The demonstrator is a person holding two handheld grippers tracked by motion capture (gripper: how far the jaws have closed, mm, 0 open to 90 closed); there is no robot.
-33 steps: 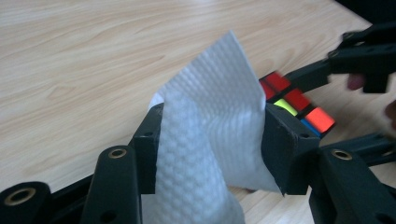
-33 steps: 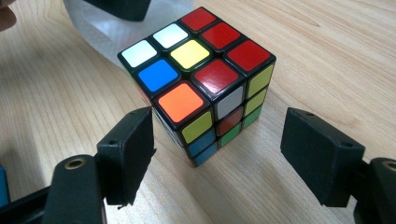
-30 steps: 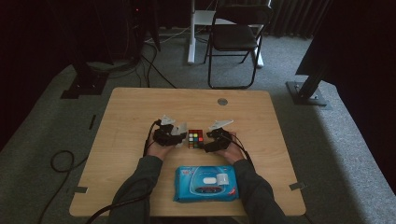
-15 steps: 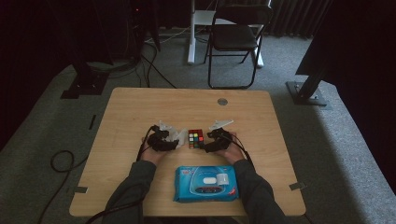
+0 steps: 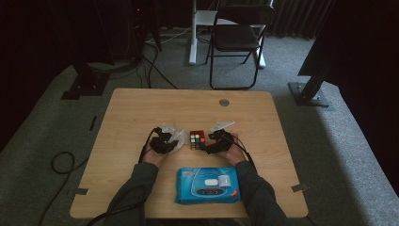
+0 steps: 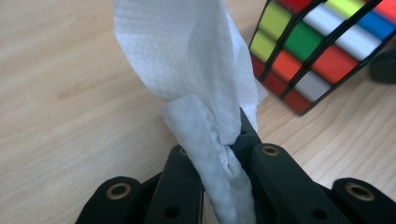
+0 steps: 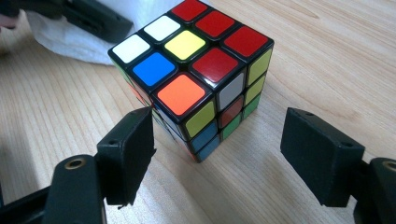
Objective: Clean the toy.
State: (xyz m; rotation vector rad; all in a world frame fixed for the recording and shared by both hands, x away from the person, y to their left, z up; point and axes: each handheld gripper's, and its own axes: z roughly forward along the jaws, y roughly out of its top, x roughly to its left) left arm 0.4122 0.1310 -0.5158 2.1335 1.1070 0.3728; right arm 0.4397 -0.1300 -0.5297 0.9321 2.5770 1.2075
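Wooden table (image 5: 141, 113) bears cube (image 5: 197, 140), wipes pack (image 5: 207, 185).

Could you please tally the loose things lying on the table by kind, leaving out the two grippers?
Puzzle cube: 1
White wipe, pinched in the left gripper: 1
Blue pack of wipes: 1
Total: 3

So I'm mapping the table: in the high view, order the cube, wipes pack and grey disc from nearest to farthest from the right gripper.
1. cube, just left of the right gripper.
2. wipes pack, at the near edge.
3. grey disc, toward the far edge.
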